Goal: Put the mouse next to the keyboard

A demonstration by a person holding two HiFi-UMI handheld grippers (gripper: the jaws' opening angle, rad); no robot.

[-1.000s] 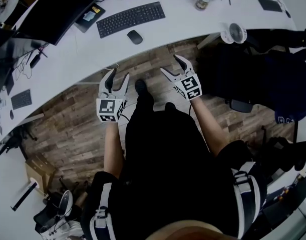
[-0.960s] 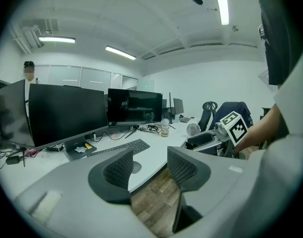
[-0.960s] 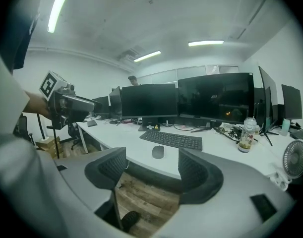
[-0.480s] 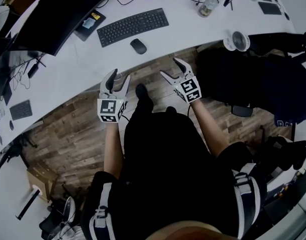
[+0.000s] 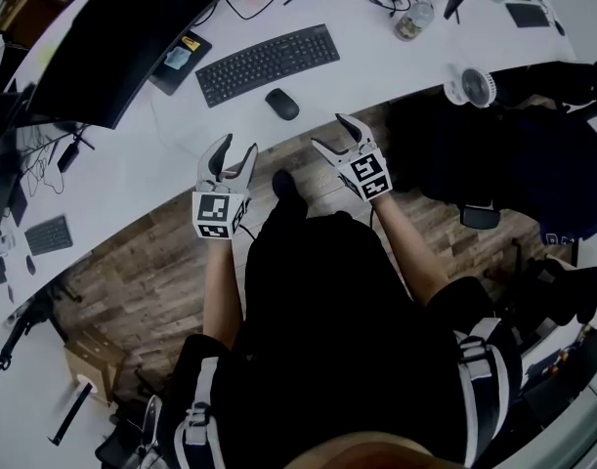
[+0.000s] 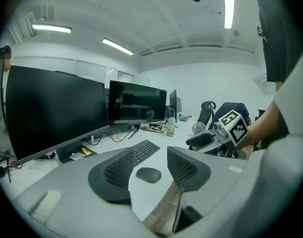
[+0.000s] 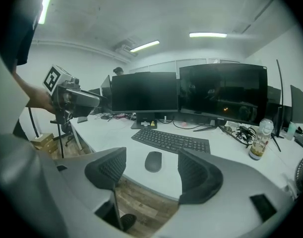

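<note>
White curved office bench (image 5: 132, 154), wood floor (image 5: 142, 262) below. Our left tool (image 5: 234, 149) and right tool (image 5: 332, 133) both hang released and empty, short of the bench's front edge. They're aimed at the mouse (image 5: 282, 104), which sits near that edge just in front of the keyboard (image 5: 268, 63), so we're probably lining up a grab.

Monitor (image 5: 122, 37) half off-frame, top L.
</note>
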